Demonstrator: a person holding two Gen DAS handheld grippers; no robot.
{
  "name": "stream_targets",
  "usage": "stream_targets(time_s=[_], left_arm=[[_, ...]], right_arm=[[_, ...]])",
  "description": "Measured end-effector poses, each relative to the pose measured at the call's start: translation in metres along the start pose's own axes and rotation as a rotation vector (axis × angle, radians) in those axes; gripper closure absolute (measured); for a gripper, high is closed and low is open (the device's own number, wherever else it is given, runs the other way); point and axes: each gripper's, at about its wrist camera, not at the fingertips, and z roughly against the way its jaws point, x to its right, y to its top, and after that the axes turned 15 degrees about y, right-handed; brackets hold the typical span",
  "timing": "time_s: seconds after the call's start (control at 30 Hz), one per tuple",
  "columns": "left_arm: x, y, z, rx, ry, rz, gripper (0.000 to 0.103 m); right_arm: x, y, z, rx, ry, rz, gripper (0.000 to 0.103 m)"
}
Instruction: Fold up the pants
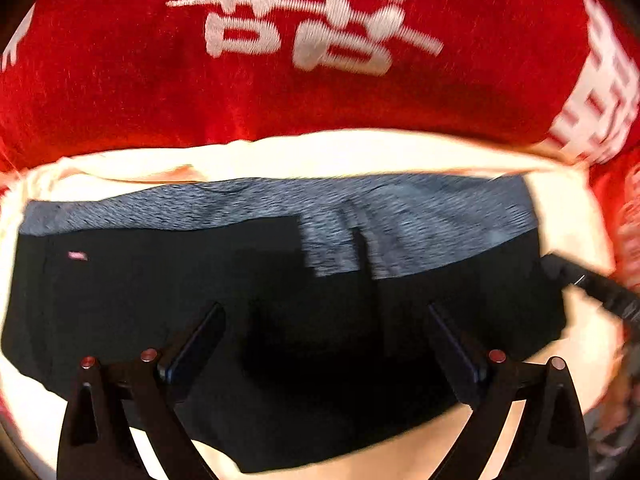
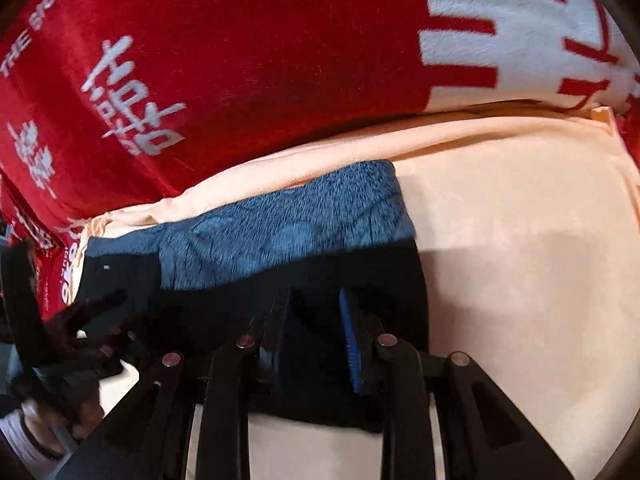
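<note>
The black pants [image 1: 200, 300] lie folded into a compact rectangle on a pale peach cloth [image 1: 320, 152], with a grey-blue fleecy lining [image 1: 400, 216] showing along the far edge. My left gripper [image 1: 326, 312] is open, fingers spread wide just above the pants' near half, holding nothing. In the right wrist view the pants [image 2: 360, 272] and their blue lining [image 2: 288, 220] lie ahead. My right gripper [image 2: 316, 300] is partly open, fingers over the pants' right end with black fabric between them; a grip cannot be confirmed. The left gripper [image 2: 80, 320] shows at the left.
A red blanket with white characters [image 1: 300, 92] lies beyond the peach cloth; it also shows in the right wrist view [image 2: 240, 60]. The peach cloth [image 2: 520, 280] stretches to the right of the pants. The right gripper's tip [image 1: 592, 284] shows at the pants' right edge.
</note>
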Motion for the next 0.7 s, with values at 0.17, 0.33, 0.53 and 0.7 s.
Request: stream_targets(time_s=[0.17, 0.33, 0.53, 0.7], left_arm=[[0.011, 0.011, 0.002, -0.026, -0.126, -0.006, 0.02], [0.026, 0.02, -0.022, -0.102, -0.169, -0.019, 0.068], [0.042, 0.008, -0.026, -0.093, -0.074, -0.096, 0.087], [0.051, -0.001, -0.024, -0.06, -0.045, -0.122, 0.087]], right_arm=[[-0.003, -0.013, 0.008, 0.005, 0.03, -0.022, 0.076], [-0.007, -0.015, 0.0, -0.005, 0.041, -0.029, 0.076], [-0.004, -0.017, -0.002, -0.009, 0.054, -0.042, 0.076], [-0.007, -0.02, -0.006, -0.016, 0.05, -0.031, 0.076]])
